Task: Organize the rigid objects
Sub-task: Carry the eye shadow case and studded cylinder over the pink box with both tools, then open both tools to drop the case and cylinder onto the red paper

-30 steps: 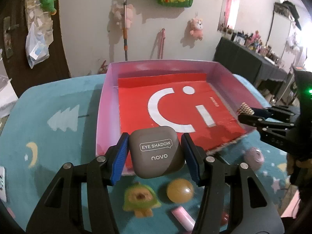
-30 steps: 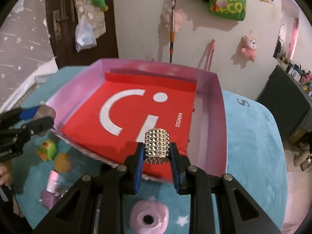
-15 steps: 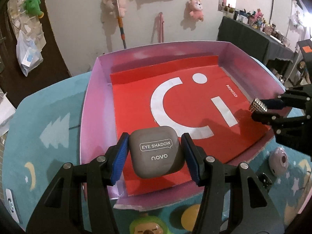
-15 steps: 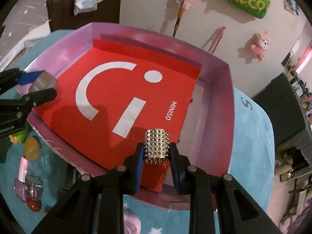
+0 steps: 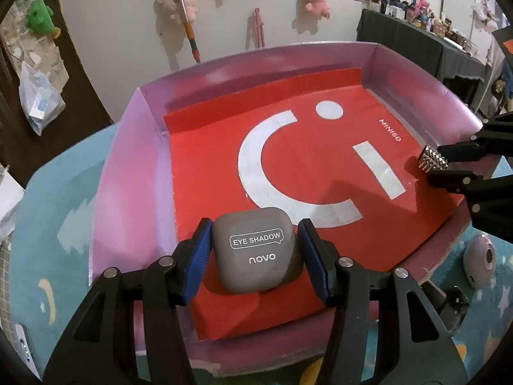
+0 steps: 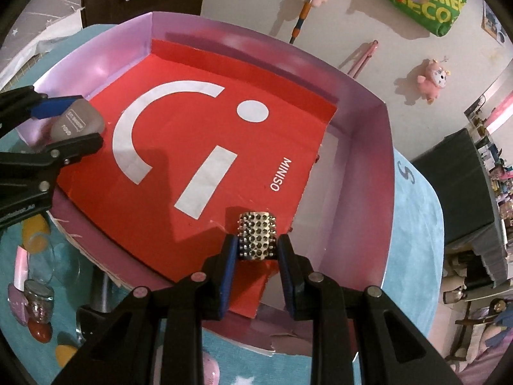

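My left gripper [image 5: 255, 247] is shut on a grey "EYE SHADOW novo" case [image 5: 256, 250] and holds it over the near-left part of a pink box [image 5: 134, 160] lined with red Miniso paper [image 5: 304, 160]. My right gripper [image 6: 256, 243] is shut on a small studded silver cylinder [image 6: 257, 235] and holds it over the box's near-right part. The right gripper with the cylinder [image 5: 431, 162] shows at the right of the left wrist view. The left gripper with the case [image 6: 77, 122] shows at the left of the right wrist view.
The box sits on a teal mat [image 5: 48, 224]. Small items lie on the mat outside the box: a round lilac object [image 5: 481, 260], a yellow ball [image 6: 33, 232], a glitter jar [image 6: 37, 301], a pink tube [image 6: 21, 266] and a red ball [image 6: 40, 332]. A wall stands behind.
Both grippers have moved forward from the box's near edge to over its red floor, each still holding its object.
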`<act>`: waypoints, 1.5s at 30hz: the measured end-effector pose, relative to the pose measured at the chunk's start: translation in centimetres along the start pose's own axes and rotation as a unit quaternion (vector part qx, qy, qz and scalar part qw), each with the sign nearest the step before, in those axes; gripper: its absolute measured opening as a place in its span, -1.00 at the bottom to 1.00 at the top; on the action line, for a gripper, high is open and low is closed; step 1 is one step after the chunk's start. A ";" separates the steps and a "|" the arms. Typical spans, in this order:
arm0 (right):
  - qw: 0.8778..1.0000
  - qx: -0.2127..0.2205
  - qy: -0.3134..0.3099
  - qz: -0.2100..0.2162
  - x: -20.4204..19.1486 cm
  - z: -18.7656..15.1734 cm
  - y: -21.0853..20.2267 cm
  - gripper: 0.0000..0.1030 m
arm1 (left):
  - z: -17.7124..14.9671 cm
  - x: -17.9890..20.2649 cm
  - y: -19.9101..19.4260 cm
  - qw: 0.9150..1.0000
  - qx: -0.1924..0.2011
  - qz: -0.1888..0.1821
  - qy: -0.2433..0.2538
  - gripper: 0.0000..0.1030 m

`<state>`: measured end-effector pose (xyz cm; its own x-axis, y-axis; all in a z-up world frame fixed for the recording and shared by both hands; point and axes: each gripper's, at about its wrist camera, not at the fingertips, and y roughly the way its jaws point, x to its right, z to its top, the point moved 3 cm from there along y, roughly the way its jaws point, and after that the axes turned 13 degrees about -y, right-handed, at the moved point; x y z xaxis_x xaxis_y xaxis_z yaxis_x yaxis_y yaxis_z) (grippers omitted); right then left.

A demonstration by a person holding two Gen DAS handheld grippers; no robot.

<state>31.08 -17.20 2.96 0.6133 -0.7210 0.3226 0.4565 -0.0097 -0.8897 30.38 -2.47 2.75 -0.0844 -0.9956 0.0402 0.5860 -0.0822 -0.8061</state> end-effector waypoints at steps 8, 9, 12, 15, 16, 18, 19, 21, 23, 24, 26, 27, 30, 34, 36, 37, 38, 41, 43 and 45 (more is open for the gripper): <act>1.000 -0.012 -0.001 -0.005 -0.1 0.1 0.1 -0.48 | -0.3 -0.1 0.0 1.000 -0.008 -0.004 -0.001 0.02; 1.000 -0.012 -0.001 -0.006 -0.2 0.1 0.1 -0.48 | -0.2 -0.1 0.0 1.000 -0.008 -0.003 0.000 0.02; 1.000 -0.012 0.000 -0.006 -0.2 0.1 0.2 -0.48 | 0.0 -0.2 0.1 1.000 -0.010 -0.004 -0.003 0.04; 1.000 -0.013 -0.001 -0.005 -0.2 0.3 0.2 -0.47 | 0.2 0.0 0.1 1.000 -0.007 -0.005 -0.002 0.04; 1.000 -0.012 -0.002 -0.004 -0.2 0.3 0.2 -0.45 | 0.1 0.1 0.1 1.000 -0.007 -0.007 0.000 0.04; 1.000 -0.010 -0.001 -0.002 -0.1 0.3 0.2 -0.41 | 0.1 0.0 -0.1 1.000 -0.002 -0.010 -0.001 0.04; 1.000 -0.009 -0.001 0.000 -0.1 0.3 0.1 -0.36 | 0.0 -0.1 -0.2 1.000 0.001 -0.009 -0.001 0.04; 1.000 -0.003 0.002 0.004 -0.2 0.3 0.0 -0.26 | 0.1 -0.3 -0.8 1.000 0.009 -0.010 -0.003 0.04; 1.000 0.005 0.004 0.000 -0.2 0.4 -0.4 -0.08 | 0.3 -0.4 -1.7 1.000 0.021 -0.014 -0.005 0.13; 1.000 0.009 0.005 0.000 -0.3 0.5 -0.6 0.00 | 0.3 -0.5 -2.2 1.000 0.026 -0.016 -0.006 0.17; 1.000 0.017 0.007 -0.001 -0.3 0.5 -1.2 0.02 | 0.4 -0.5 -3.4 0.999 0.043 -0.020 -0.010 0.37; 1.000 0.021 0.008 -0.002 -0.3 0.5 -1.5 0.02 | 0.4 -0.6 -4.2 0.998 0.052 -0.025 -0.014 0.39; 0.999 0.036 0.016 -0.004 -0.2 0.5 -2.9 0.07 | 0.5 -0.8 -6.4 0.996 0.069 -0.040 -0.026 0.39; 0.997 0.066 0.027 -0.009 -0.3 0.2 -5.6 0.17 | 0.0 -0.8 -9.5 0.993 0.099 -0.049 -0.033 0.52; 0.996 0.085 0.037 -0.008 -0.4 -0.2 -7.3 0.31 | -0.5 -0.7 -11.3 0.991 0.114 -0.058 -0.038 0.57; 0.995 0.094 0.041 -0.007 -0.5 -0.4 -8.1 0.38 | -0.7 -0.6 -12.0 0.990 0.120 -0.063 -0.042 0.60; 0.993 0.108 0.045 -0.007 -0.7 -0.7 -9.2 0.41 | -1.0 -0.6 -12.8 0.989 0.127 -0.065 -0.045 0.64; 0.989 0.140 0.054 -0.016 -1.4 -1.6 -11.9 0.61 | -2.1 -0.4 -15.1 0.985 0.150 -0.071 -0.052 0.75; 0.985 0.160 0.060 -0.024 -1.9 -2.2 -13.5 0.77 | -2.8 -0.5 -16.2 0.983 0.159 -0.076 -0.054 0.76; 0.981 0.181 0.066 -0.035 -2.6 -2.9 -15.2 0.86 | -3.7 -0.4 -17.3 0.981 0.167 -0.078 -0.060 0.76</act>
<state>20.66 -17.23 14.67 0.4948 -0.8110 0.3121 0.7078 0.1678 -0.6862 17.28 -0.49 14.51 -0.1095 -0.9661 0.2337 0.8064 -0.2238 -0.5474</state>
